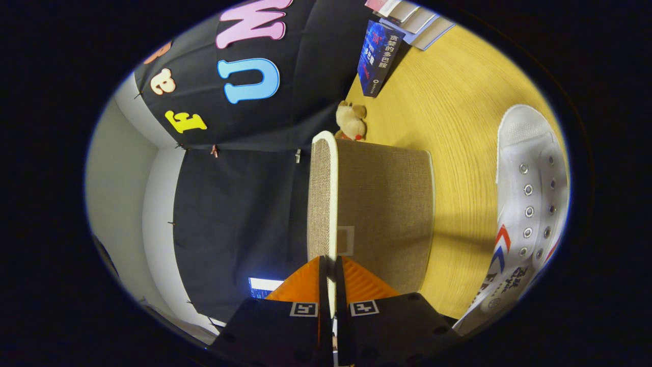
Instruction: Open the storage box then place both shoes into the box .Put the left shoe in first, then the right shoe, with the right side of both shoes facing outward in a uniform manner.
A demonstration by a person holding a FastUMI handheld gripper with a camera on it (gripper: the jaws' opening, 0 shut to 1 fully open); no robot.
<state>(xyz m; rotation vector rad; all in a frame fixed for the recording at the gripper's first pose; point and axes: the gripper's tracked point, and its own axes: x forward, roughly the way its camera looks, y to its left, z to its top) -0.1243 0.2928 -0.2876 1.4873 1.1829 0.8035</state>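
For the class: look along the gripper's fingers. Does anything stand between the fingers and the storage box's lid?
Nothing visible does. The gripper is already shut on the white rim of the lid, both fingers pressing its edge. The white shoe lies apart on the wooden table, beside the storage box, not between them.

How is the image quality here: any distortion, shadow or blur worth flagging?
Gripper view: strong fisheye bending, with the scene turned sideways; the storage box throws a soft shadow on the wooden table toward the white shoe; the tool, shut on the box's white-edged lid, looks sharp; no glare stands out.
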